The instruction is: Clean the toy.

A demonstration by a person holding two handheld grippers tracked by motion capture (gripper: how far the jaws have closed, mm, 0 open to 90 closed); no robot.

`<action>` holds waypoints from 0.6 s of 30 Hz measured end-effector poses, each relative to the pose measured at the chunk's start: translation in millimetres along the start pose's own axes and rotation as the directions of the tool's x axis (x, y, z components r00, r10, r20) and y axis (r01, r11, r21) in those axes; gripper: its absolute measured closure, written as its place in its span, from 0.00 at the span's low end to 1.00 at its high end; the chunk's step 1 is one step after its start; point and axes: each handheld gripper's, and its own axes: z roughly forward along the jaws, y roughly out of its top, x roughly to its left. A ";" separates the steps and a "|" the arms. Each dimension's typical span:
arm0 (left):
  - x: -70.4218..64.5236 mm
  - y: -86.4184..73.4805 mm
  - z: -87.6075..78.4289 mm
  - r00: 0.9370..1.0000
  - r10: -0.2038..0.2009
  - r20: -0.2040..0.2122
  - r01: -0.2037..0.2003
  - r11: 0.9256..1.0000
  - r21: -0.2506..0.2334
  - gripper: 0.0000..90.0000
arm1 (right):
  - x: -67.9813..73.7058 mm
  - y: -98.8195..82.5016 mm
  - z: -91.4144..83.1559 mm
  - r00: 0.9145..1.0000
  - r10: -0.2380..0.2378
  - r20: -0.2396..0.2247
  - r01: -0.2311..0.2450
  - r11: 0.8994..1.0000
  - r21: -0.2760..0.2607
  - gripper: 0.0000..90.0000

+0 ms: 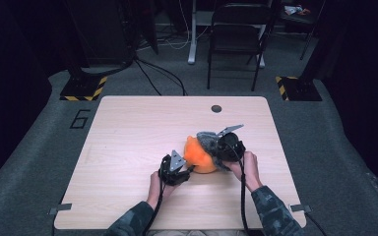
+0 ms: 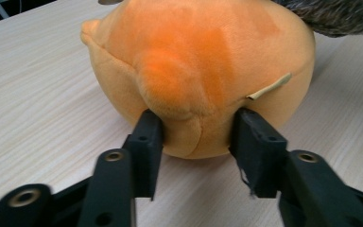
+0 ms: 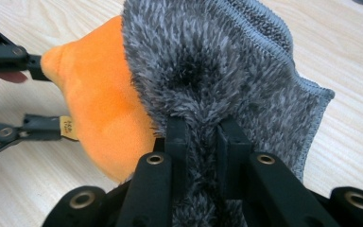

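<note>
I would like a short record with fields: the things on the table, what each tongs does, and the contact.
things: orange plush toy, grey fuzzy cloth draped over it
surface: wooden table
left tongs: jaws at both sides of the toy's lower bulge, touching it
right tongs: shut on a fold of the cloth

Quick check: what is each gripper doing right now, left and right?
Left gripper: jaws closed on the bottom of the orange plush toy.
Right gripper: jaws shut on a fold of the grey fuzzy cloth draped on the toy.
</note>
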 end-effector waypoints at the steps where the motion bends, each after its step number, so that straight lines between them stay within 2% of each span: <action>1: -0.6 -0.5 0.3 1.000 -0.001 -0.002 0.001 1.000 -0.007 0.68 | 0.4 0.0 -0.5 1.000 0.003 0.000 -0.003 1.000 0.002 0.86; 3: -0.3 0.2 -0.7 1.000 0.004 -0.005 -0.004 1.000 -0.015 0.78 | 0.9 0.6 -2.4 1.000 0.001 0.000 -0.001 1.000 0.014 0.86; 5: 0.4 0.5 -1.2 1.000 0.008 -0.003 -0.008 1.000 -0.018 0.83 | 0.4 1.4 -4.2 1.000 0.009 -0.002 -0.009 1.000 0.027 0.86; 10: 4.3 6.3 -5.7 0.999 0.006 0.038 -0.005 1.000 -0.029 0.87 | -4.6 2.0 -10.1 0.999 0.039 -0.017 -0.038 0.998 0.051 0.86; 12: 6.9 9.0 -8.1 0.997 -0.020 0.071 0.022 0.999 -0.034 0.88 | -6.8 1.7 -12.0 0.999 0.045 -0.030 -0.044 0.998 0.053 0.86; 14: 11.2 12.4 -12.0 0.994 -0.030 0.105 0.033 0.999 -0.033 0.89 | -7.6 1.7 -12.8 0.998 0.053 -0.042 -0.050 0.997 0.065 0.86; 16: 16.0 15.9 -16.9 0.986 -0.068 0.150 0.073 0.997 -0.027 0.89 | -7.7 2.0 -13.4 0.996 0.075 -0.053 -0.071 0.994 0.077 0.86; 17: 22.2 18.2 -21.9 0.980 -0.084 0.180 0.091 0.995 -0.030 0.89 | -7.2 2.1 -13.9 0.996 0.075 -0.057 -0.070 0.994 0.081 0.86; 18: 22.2 18.2 -21.9 0.980 -0.084 0.180 0.091 0.995 -0.030 0.89 | -7.2 2.1 -13.9 0.996 0.075 -0.057 -0.070 0.994 0.081 0.86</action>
